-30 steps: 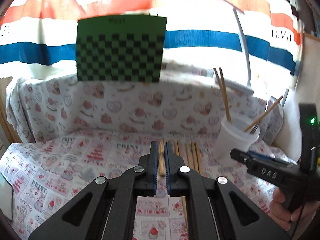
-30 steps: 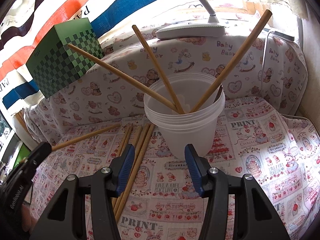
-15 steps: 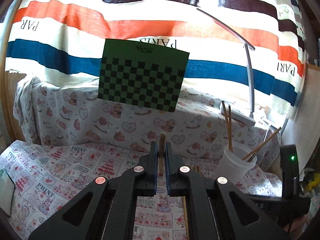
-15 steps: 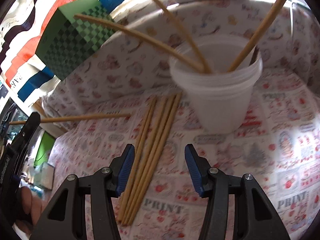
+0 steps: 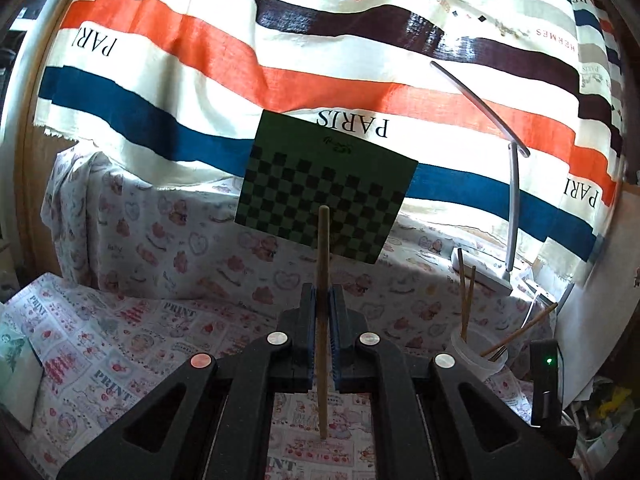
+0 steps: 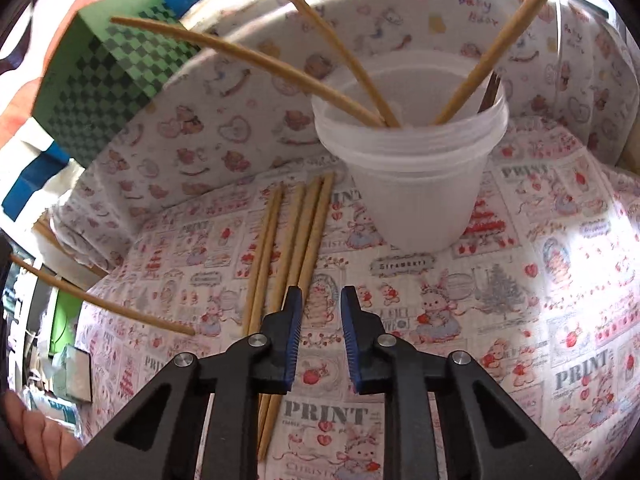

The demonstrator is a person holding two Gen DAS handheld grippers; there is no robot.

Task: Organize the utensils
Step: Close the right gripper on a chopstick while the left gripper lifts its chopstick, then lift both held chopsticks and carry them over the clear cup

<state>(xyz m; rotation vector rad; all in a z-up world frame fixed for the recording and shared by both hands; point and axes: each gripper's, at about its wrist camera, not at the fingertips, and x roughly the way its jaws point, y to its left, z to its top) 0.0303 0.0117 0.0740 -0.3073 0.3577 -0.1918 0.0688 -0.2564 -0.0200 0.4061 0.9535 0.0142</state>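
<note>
Gripped chopstick — upright, lengthwise

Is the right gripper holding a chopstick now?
No, the right gripper is open and empty above the chopsticks on the cloth.

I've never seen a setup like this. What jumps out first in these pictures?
The left gripper pinches a single chopstick, raised in front of a green checkered box. In the right view, a white cup bristles with chopsticks, more lie in a row beside it, and the right gripper hovers open above them.
</note>
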